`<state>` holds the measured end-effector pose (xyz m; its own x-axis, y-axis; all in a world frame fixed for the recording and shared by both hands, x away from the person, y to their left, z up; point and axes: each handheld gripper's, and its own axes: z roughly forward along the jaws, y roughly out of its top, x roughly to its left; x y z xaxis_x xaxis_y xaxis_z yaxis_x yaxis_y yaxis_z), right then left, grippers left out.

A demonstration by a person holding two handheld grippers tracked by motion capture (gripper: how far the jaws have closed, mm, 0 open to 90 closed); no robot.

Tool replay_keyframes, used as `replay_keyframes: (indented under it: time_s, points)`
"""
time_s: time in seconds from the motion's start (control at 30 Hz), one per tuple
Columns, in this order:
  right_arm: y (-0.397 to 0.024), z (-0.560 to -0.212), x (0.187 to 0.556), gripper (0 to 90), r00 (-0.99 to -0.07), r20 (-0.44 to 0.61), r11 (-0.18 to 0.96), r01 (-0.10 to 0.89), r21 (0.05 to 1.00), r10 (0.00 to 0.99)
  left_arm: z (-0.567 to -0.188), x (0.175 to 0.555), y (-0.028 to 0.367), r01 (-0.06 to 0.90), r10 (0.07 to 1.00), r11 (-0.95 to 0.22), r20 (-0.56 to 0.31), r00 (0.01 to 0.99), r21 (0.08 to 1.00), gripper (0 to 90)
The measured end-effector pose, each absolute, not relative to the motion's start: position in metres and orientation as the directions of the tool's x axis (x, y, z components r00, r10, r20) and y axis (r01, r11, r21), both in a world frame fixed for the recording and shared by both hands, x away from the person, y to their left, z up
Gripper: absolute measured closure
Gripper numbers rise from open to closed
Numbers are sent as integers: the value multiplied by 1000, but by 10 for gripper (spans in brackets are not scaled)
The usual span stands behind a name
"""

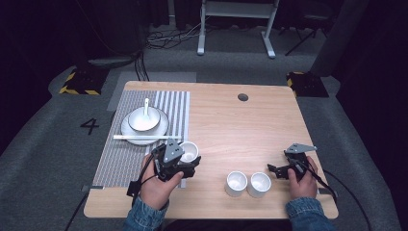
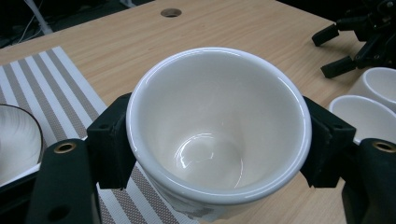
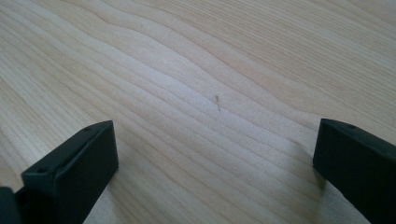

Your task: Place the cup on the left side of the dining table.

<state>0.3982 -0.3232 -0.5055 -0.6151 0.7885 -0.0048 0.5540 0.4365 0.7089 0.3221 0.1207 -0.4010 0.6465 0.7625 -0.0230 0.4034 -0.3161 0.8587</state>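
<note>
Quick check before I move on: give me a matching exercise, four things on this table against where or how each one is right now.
Things:
1. left tongs
2. right tongs
3. spoon
4. chopsticks

States:
A. open over bare wood
B. lying across the near rim of the plate
C. resting in the bowl
D. shut on a white cup

Pairs: 1-D, 2-A, 3-C, 4-B

left claw (image 2: 217, 154) clamps white cup (image 2: 219, 126) | over striped placemat (image 2: 51, 88) edge | wooden table (image 2: 224, 28)
</note>
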Motion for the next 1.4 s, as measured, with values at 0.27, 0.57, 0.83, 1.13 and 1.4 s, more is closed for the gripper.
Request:
replay_keyframes:
  time_s: [0.27, 0.57, 0.83, 1.13, 1.4]
  points:
    - [-323, -505, 399, 2, -616, -4, 436, 553, 709, 788, -396, 333, 135, 401, 793, -276, -29, 608, 874, 263]
    - [-323, -505, 399, 2, -615, -4, 436, 554, 709, 788, -395, 346, 149, 402, 828, -273, 1, 560, 874, 263]
    - [-323, -505, 399, 2, -616, -6, 437, 553, 709, 788, -405, 362, 161, 441, 860, -236, -25, 509, 866, 263]
    - [-323, -505, 399, 2, -616, -6, 438, 553, 709, 788, -420, 374, 177, 496, 890, -220, -35, 454, 840, 264]
    - [-323, -505, 399, 2, -616, -6, 437, 553, 709, 788, -436, 386, 176, 532, 883, -255, -30, 469, 807, 268]
